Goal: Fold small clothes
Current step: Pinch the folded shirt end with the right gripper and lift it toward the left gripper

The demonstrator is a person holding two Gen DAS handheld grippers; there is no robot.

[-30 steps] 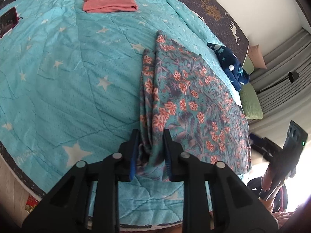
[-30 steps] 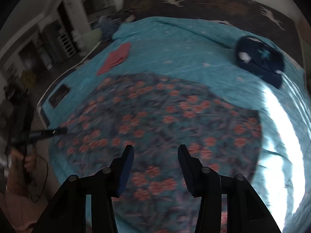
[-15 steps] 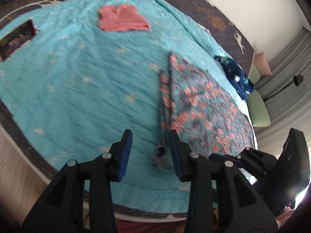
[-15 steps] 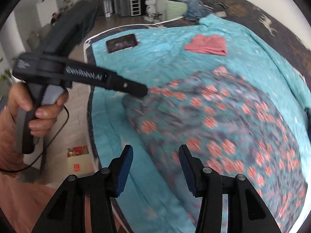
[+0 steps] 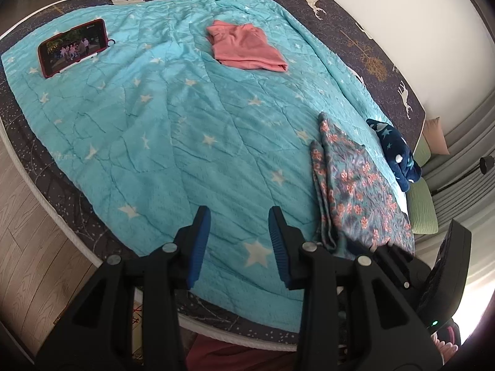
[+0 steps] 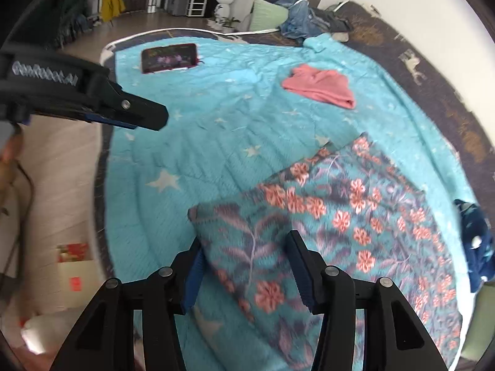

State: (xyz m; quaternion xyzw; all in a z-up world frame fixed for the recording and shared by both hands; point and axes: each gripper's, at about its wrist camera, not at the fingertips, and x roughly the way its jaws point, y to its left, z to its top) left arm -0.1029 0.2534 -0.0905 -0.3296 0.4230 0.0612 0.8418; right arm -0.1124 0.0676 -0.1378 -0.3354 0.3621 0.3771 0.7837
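Both claws gape empty; right claw (image 6: 244,266) hides blurred floral garment's (image 6: 355,216) near edge.

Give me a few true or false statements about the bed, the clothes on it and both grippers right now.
1. The left gripper is open, with only the star-print quilt between its fingers. True.
2. The right gripper is shut on the floral garment. False: it is open, over the garment's near corner.
3. The pink garment lies folded, apart from the floral one. True.
4. The phone rests on top of the pink garment. False: it lies on the quilt, well away from it.
5. The navy star-print garment lies beyond the floral one. True.
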